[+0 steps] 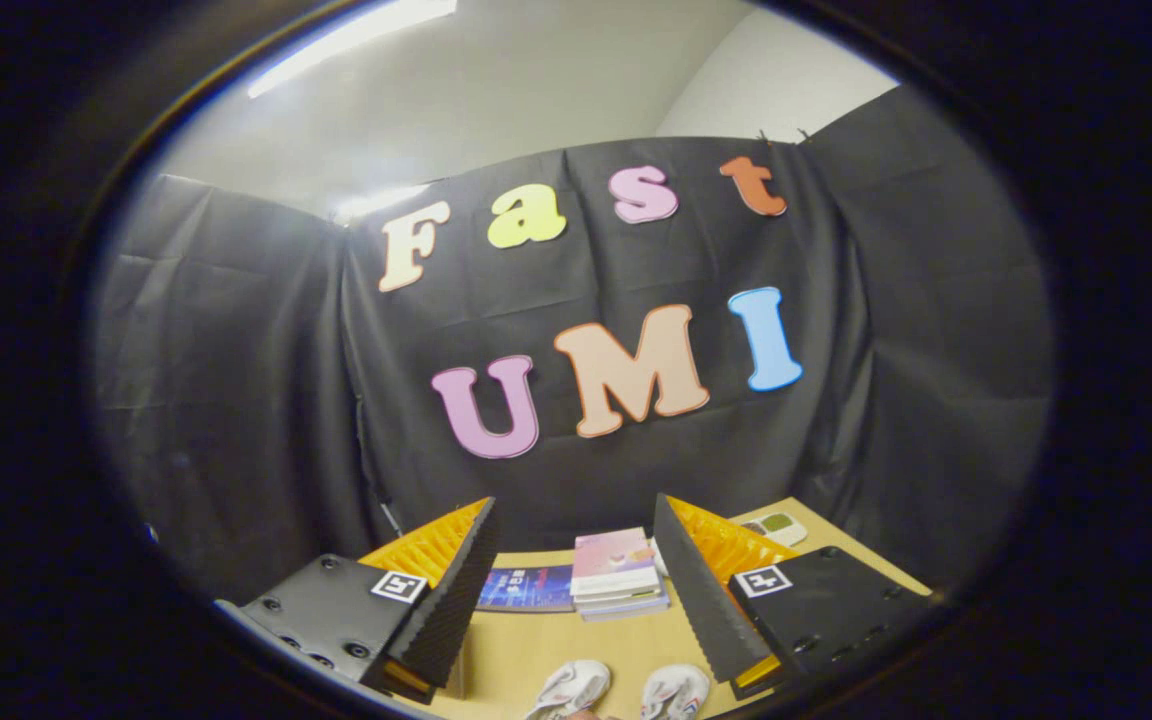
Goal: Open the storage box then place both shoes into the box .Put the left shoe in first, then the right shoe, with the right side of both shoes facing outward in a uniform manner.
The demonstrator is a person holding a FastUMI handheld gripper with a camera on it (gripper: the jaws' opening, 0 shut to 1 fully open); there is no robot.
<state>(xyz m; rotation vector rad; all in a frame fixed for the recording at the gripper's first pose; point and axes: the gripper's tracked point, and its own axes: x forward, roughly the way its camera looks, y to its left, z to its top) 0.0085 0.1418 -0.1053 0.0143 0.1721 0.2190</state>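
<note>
Gripper view: gripper [572, 560] open above wooden table [536, 650]

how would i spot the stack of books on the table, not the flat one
On the wooden table, look beyond the open gripper, toward the black cloth wall. The stack of books has a pink cover on top, piled higher than the single dark blue book lying flat beside it.

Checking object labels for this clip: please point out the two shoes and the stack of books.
left-hand shoe [570, 688], gripper view, on its white toe, between the open fingers.
right-hand shoe [676, 690], gripper view, on its toe.
stack of books [616, 572], gripper view, on the top cover.
</note>
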